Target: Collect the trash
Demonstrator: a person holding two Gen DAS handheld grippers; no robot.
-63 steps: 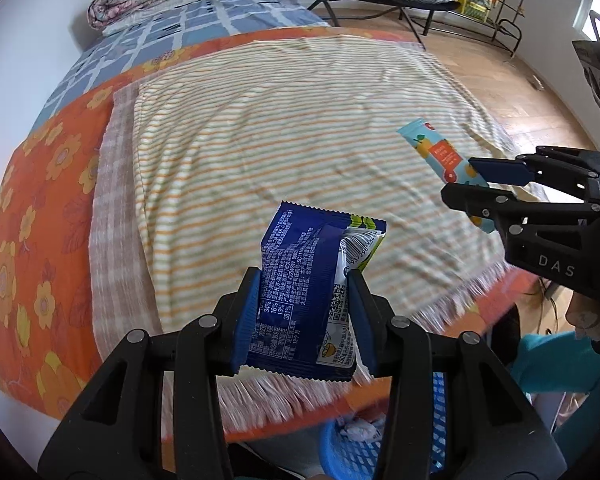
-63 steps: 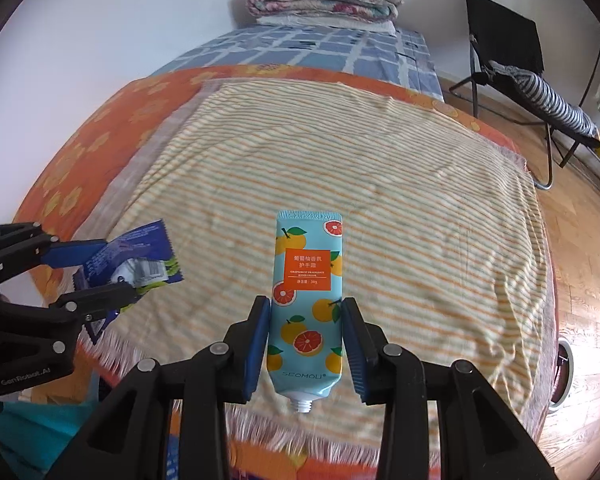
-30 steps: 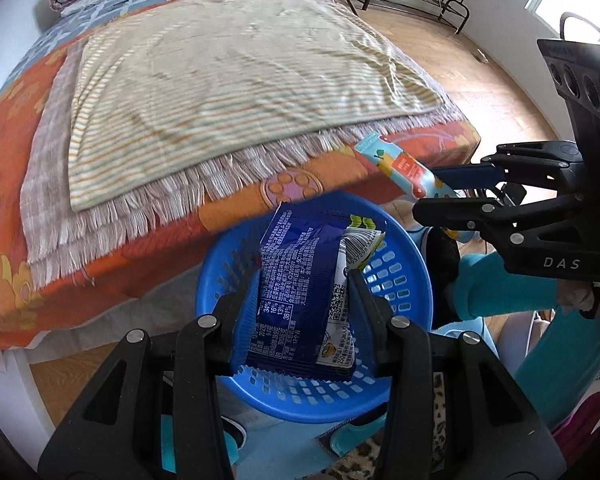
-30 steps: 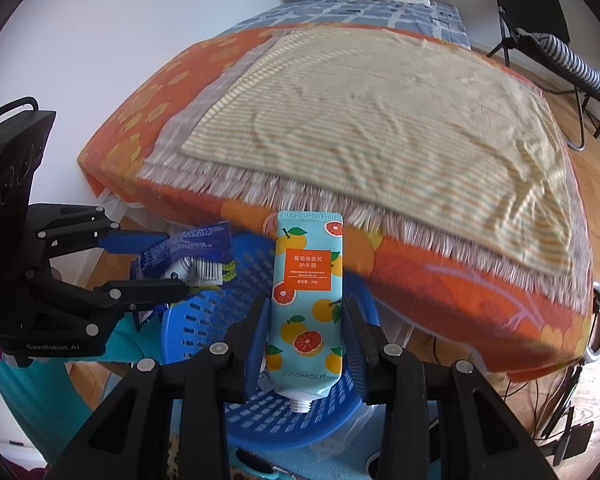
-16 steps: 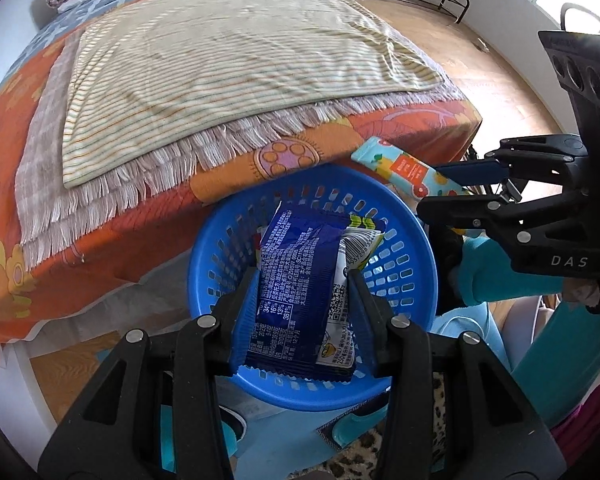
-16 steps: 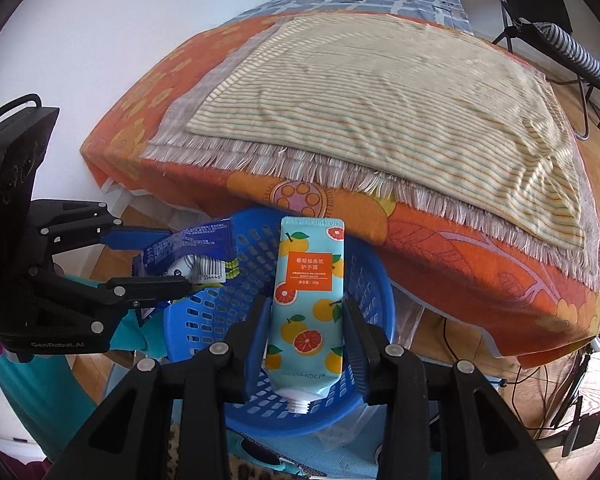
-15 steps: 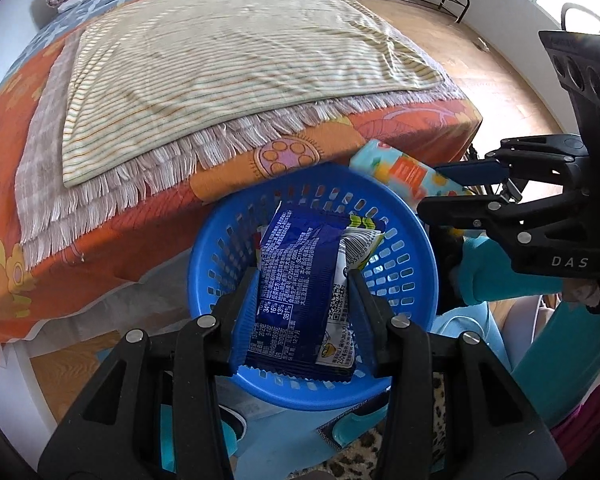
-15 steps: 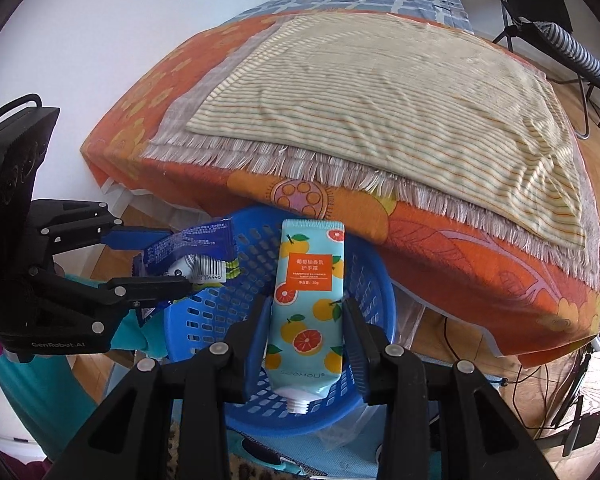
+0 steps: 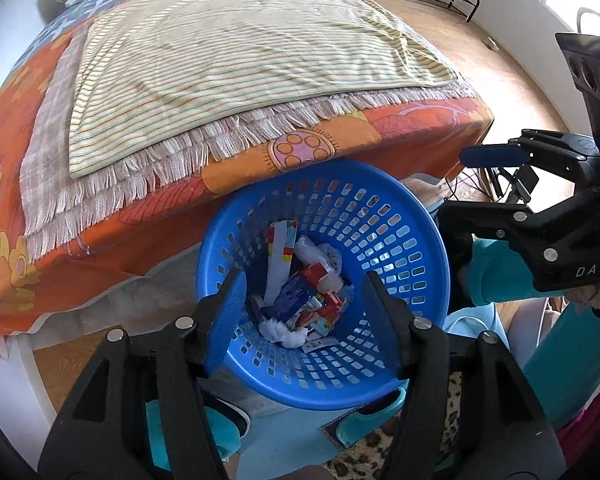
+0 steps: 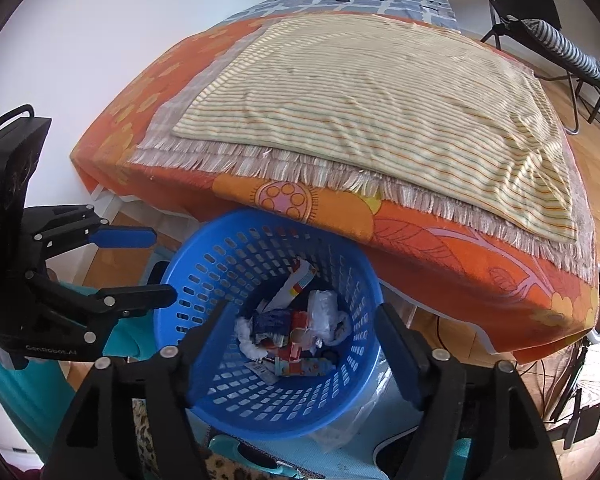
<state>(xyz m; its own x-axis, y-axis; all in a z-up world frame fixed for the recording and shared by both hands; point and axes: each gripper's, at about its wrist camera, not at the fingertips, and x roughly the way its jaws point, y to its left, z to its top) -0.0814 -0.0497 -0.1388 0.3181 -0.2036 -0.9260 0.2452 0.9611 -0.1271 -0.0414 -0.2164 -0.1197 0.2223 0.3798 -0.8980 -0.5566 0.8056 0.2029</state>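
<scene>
Both items, the blue snack wrapper (image 9: 288, 304) and orange-print tube (image 10: 304, 367), have dropped into the blue basket (image 9: 420, 216); left gripper (image 9: 304, 312) and right gripper (image 10: 304, 344) jaws are opening, empty. Lift clear before returning to the bed (image 9: 228, 52).

My view of the blue basket (image 9: 404, 216) is partial: its near wall sits behind my left tongs (image 9: 304, 312), and its base is cut off from me. The trash (image 10: 296, 332) inside is a jumble; I can't read any labels. The bed (image 10: 440, 248) hides the basket's far rim.
</scene>
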